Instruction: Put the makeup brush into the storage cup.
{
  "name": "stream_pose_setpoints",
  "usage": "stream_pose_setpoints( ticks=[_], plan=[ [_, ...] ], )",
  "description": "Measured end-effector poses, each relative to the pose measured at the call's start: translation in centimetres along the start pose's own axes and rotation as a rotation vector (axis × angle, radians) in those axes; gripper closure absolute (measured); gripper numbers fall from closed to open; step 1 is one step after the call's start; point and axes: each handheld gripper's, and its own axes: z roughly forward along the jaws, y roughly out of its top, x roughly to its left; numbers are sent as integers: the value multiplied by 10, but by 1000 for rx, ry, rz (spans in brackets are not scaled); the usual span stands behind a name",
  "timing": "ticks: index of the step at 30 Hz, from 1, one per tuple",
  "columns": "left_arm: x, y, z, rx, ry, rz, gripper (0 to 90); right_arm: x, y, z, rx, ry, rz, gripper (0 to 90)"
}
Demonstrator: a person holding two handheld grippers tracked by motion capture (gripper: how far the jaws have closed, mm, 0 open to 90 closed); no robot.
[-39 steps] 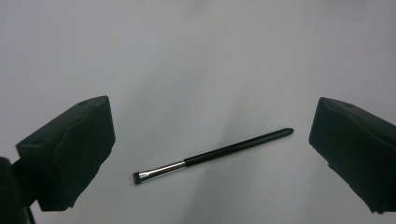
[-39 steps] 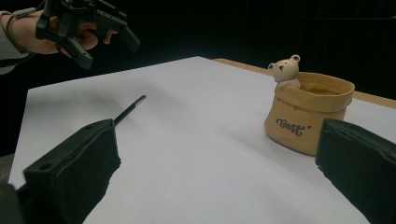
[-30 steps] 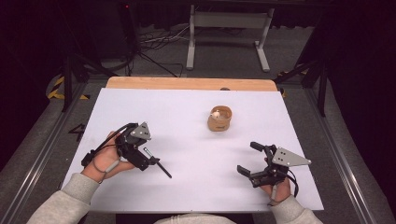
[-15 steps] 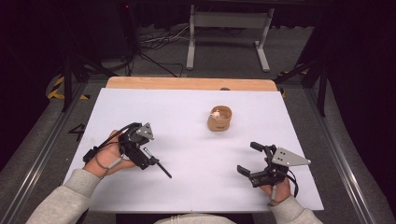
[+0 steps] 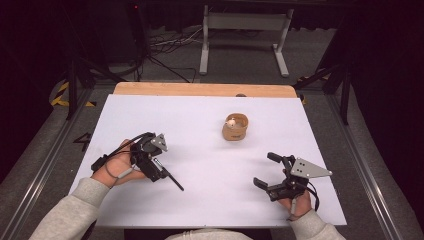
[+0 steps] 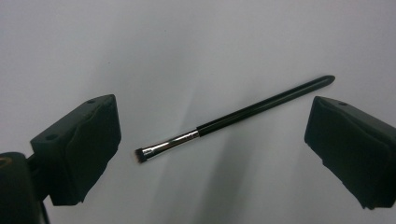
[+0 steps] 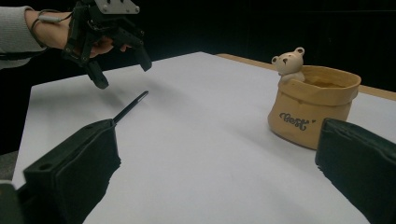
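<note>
Black and slender, the brush (image 6: 233, 119) lies flat on the white table (image 5: 200, 130) between the wide-open jaws of the left gripper (image 6: 210, 154), which has drawn back slightly toward the near-left edge over the last second while the brush kept its place. Farther right stands the tan cup (image 5: 235, 128) with its bear figure, well apart from the brush. The right gripper (image 5: 269, 171), also spread wide and empty, rests near the front-right edge; the brush is probably yet to be picked up.

The tan bear pot (image 7: 310, 107) carries dark script on its front reading roughly "Best".
</note>
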Motion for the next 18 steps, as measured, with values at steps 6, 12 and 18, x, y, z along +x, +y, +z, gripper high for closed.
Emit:
stream_pose_setpoints(
  ticks=[6,12,18],
  plan=[
    [0,3,6,31,-19,7,52,0,0,0,-1,3,-1,0],
    [3,2,11,29,-50,18,52,1,0,1,5,12,1,0],
    [4,1,15,47,-43,24,60,1,-1,1,7,15,1,0]
  ],
)
